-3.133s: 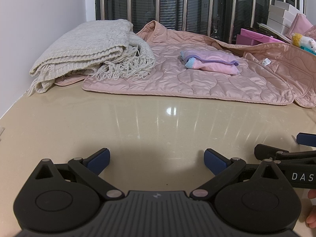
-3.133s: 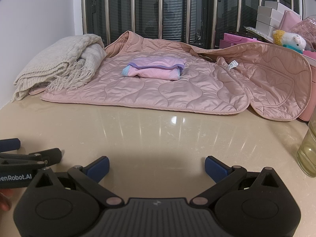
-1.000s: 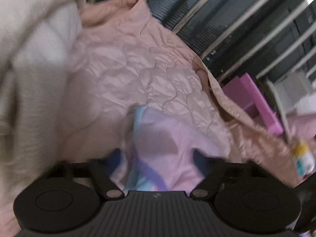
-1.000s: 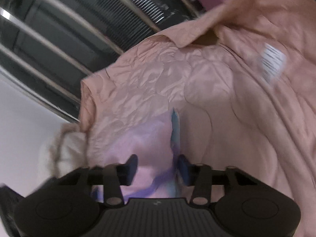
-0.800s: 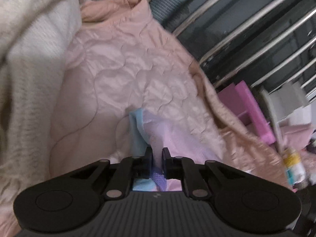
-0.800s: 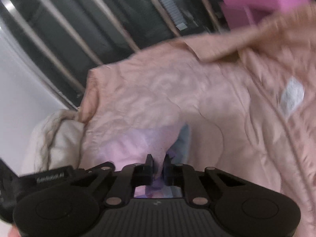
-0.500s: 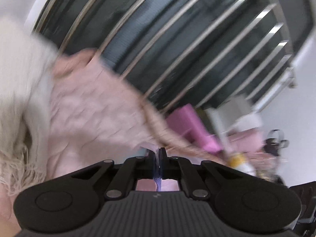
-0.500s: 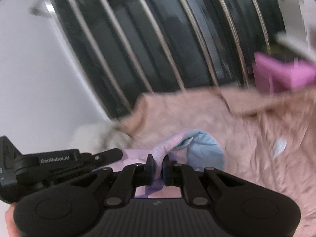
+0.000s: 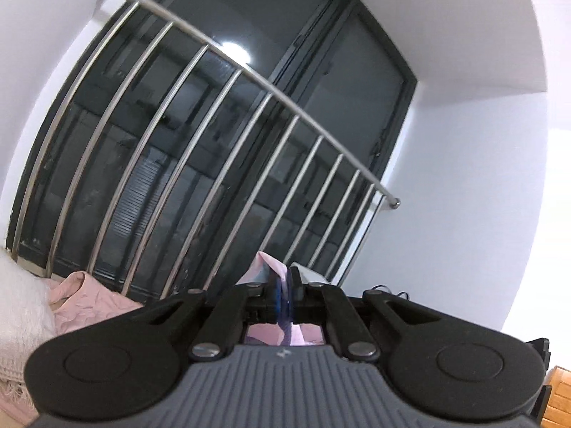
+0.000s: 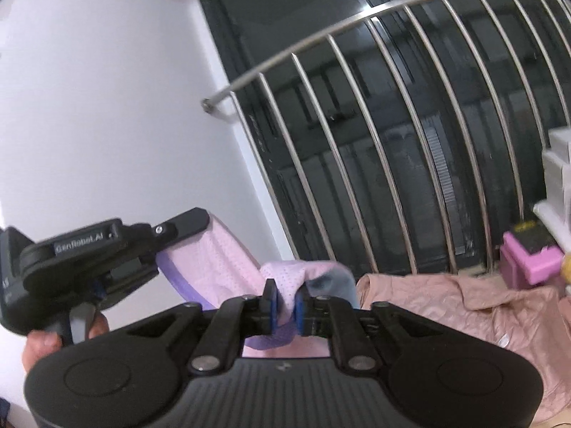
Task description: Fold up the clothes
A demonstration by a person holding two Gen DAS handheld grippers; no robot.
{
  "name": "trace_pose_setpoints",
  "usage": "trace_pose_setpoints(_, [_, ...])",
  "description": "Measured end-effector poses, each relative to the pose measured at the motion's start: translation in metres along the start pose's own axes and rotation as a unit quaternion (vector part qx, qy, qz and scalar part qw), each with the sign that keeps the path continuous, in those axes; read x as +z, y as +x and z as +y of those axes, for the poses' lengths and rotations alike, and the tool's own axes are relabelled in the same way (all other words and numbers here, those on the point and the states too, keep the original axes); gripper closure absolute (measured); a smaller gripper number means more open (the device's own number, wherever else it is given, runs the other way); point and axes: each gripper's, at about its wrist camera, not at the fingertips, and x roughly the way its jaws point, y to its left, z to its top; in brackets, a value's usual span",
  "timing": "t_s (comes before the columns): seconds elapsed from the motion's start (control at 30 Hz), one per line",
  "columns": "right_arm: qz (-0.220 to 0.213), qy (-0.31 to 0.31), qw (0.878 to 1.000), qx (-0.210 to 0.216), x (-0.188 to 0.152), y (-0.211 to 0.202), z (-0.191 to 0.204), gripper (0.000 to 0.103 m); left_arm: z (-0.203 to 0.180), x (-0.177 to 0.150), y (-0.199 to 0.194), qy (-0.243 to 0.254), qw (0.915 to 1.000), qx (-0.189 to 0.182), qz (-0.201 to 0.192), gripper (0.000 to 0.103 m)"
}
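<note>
A small pink garment [image 10: 221, 264] with lilac trim and a pale blue part hangs in the air between my two grippers. The left gripper [image 9: 284, 299] is shut on a thin edge of it; a fold of the garment [image 9: 266, 267] sticks up past the fingers. In the right wrist view the left gripper [image 10: 194, 223] is at the left, held by a hand [image 10: 39, 346]. The right gripper [image 10: 284, 303] has bunched pink cloth between its blue pads [image 10: 270, 305], which still press it as the jaws are opening a little. Both grippers point about level at the window.
The pink quilted jacket [image 10: 446, 306] lies spread below, its collar [image 9: 85, 299] near the window bars [image 9: 221, 178]. A white knit blanket [image 9: 18, 317] is at the far left. A pink box [image 10: 531, 253] and white boxes [image 10: 556, 178] stand at the right.
Both grippers closed on the folded garment where it lay on the jacket and rose with it. The views swung up from the jacket to the window and wall.
</note>
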Motion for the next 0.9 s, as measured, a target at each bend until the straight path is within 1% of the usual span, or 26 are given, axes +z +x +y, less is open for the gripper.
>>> trace_pose_setpoints(0.1, [0.004, 0.007, 1.000, 0.010, -0.003, -0.013, 0.004, 0.090, -0.011, 0.000, -0.011, 0.001, 1.0000, -0.001, -0.002, 0.100])
trace_pose_setpoints(0.13, [0.006, 0.010, 1.000, 0.012, -0.004, -0.016, 0.006, 0.095, -0.014, 0.001, -0.015, 0.000, 1.0000, -0.003, 0.000, 0.100])
trace_pose_setpoints(0.2, [0.002, -0.001, 1.000, 0.008, -0.009, -0.023, 0.012, 0.098, -0.018, -0.001, -0.020, 0.002, 1.0000, -0.004, 0.003, 0.100])
trace_pose_setpoints(0.3, [-0.020, -0.030, 0.999, -0.004, -0.018, -0.037, 0.031, 0.099, -0.020, -0.005, -0.026, 0.009, 0.9999, -0.003, 0.007, 0.100])
trace_pose_setpoints(0.4, [-0.039, -0.048, 0.998, -0.014, -0.019, -0.041, 0.041, 0.099, -0.016, -0.008, -0.023, 0.016, 0.9998, 0.013, 0.007, 0.100])
trace_pose_setpoints(0.47, [-0.041, -0.047, 0.998, -0.027, -0.016, -0.033, 0.039, 0.099, -0.003, -0.011, -0.013, 0.018, 0.9991, 0.038, 0.003, 0.100])
trace_pose_setpoints(0.5, [-0.041, -0.047, 0.997, -0.045, -0.015, -0.019, 0.033, 0.099, 0.006, -0.013, -0.004, 0.019, 0.9981, 0.058, 0.002, 0.100])
trace_pose_setpoints(0.53, [-0.041, -0.047, 0.996, -0.065, -0.014, -0.004, 0.028, 0.099, 0.022, -0.017, 0.013, 0.016, 0.9957, 0.091, 0.004, 0.094])
trace_pose_setpoints(0.57, [-0.041, -0.047, 0.994, -0.084, -0.013, 0.011, 0.022, 0.098, 0.040, -0.023, 0.031, 0.012, 0.9925, 0.120, 0.014, 0.068])
trace_pose_setpoints(0.6, [-0.036, -0.042, 0.991, -0.118, -0.014, 0.036, 0.010, 0.095, 0.060, -0.032, 0.051, 0.011, 0.9874, 0.155, 0.028, 0.046])
trace_pose_setpoints(0.63, [-0.025, -0.041, 0.987, -0.153, -0.020, 0.067, -0.006, 0.080, 0.085, -0.047, 0.072, 0.012, 0.9785, 0.199, 0.054, 0.020])
trace_pose_setpoints(0.67, [0.009, -0.041, 0.983, -0.178, -0.030, 0.096, -0.024, 0.066, 0.107, -0.064, 0.085, 0.010, 0.9693, 0.232, 0.082, 0.022])
trace_pose_setpoints(0.7, [0.069, -0.031, 0.976, -0.207, -0.045, 0.121, -0.044, 0.048, 0.127, -0.083, 0.091, 0.003, 0.9608, 0.251, 0.118, 0.023])
trace_pose_setpoints(0.73, [0.130, -0.019, 0.963, -0.234, -0.061, 0.145, -0.065, 0.052, 0.148, -0.106, 0.090, -0.009, 0.9539, 0.255, 0.158, 0.023])
trace_pose_setpoints(0.77, [0.157, -0.012, 0.960, -0.232, -0.080, 0.148, -0.076, 0.052, 0.162, -0.127, 0.081, -0.018, 0.9523, 0.241, 0.185, 0.023])
trace_pose_setpoints(0.8, [0.180, -0.004, 0.957, -0.227, -0.100, 0.150, -0.087, 0.052, 0.172, -0.148, 0.066, -0.025, 0.9521, 0.227, 0.204, 0.023])
trace_pose_setpoints(0.87, [0.207, -0.032, 0.961, -0.182, -0.149, 0.133, -0.092, 0.052, 0.178, -0.192, 0.029, -0.017, 0.9499, 0.213, 0.228, 0.023])
trace_pose_setpoints(0.9, [0.219, -0.045, 0.960, -0.168, -0.172, 0.122, -0.090, 0.052, 0.174, -0.212, 0.013, 0.001, 0.9486, 0.206, 0.240, 0.023])
